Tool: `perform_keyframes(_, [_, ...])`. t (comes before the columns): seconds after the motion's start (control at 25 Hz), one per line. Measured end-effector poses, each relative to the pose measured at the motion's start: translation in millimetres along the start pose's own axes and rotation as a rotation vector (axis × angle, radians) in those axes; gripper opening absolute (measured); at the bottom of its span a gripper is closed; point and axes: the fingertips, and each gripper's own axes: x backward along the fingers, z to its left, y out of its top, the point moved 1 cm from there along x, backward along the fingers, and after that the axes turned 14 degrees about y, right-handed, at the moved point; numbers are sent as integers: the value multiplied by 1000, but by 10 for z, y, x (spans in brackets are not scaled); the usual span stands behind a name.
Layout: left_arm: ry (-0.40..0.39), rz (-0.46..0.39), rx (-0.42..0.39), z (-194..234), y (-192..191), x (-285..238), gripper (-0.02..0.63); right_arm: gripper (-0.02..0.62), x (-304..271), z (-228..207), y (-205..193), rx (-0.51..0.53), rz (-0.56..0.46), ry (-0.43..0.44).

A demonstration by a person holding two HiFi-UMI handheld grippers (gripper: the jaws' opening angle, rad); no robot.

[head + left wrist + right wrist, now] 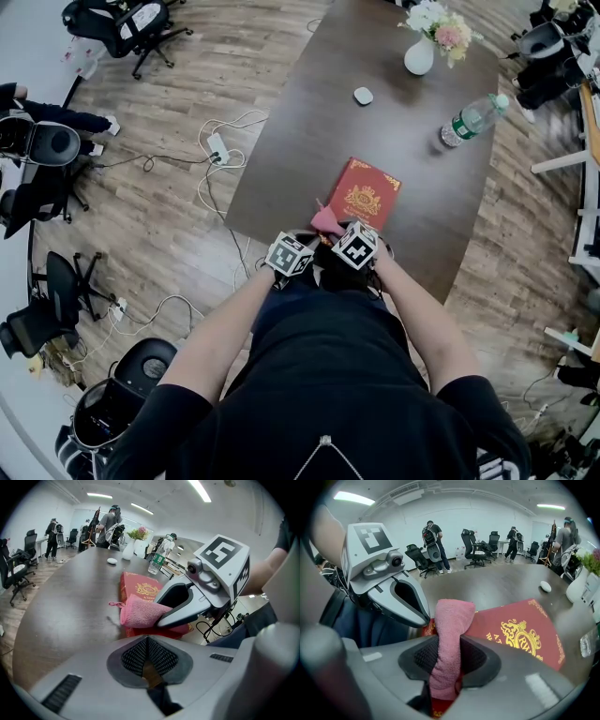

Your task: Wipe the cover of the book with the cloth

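Observation:
A red book point(368, 191) with a gold crest lies near the table's front edge, close to me. My right gripper point(449, 641) is shut on a folded pink cloth point(451, 620), whose free end rests on the book's point(520, 630) near corner. In the head view the cloth point(325, 220) pokes out to the left of the right gripper point(349, 236). My left gripper point(147, 641) is shut with nothing between its pads. It hovers at the table edge just left of the book point(139, 587) and cloth point(139, 613), close beside the right gripper point(197, 597).
Farther back on the dark wooden table point(309, 141) stand a white vase of flowers point(420, 54), a plastic water bottle point(472, 119) and a small white object point(363, 95). Cables and a power strip point(217, 146) lie on the floor to the left. Office chairs and people are around the room.

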Motion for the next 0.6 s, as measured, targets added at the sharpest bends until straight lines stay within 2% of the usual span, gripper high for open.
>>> perform_keyframes(0.6, [17,1,4,21,-10,13,-5,124,120,14,-185,2,8,-13])
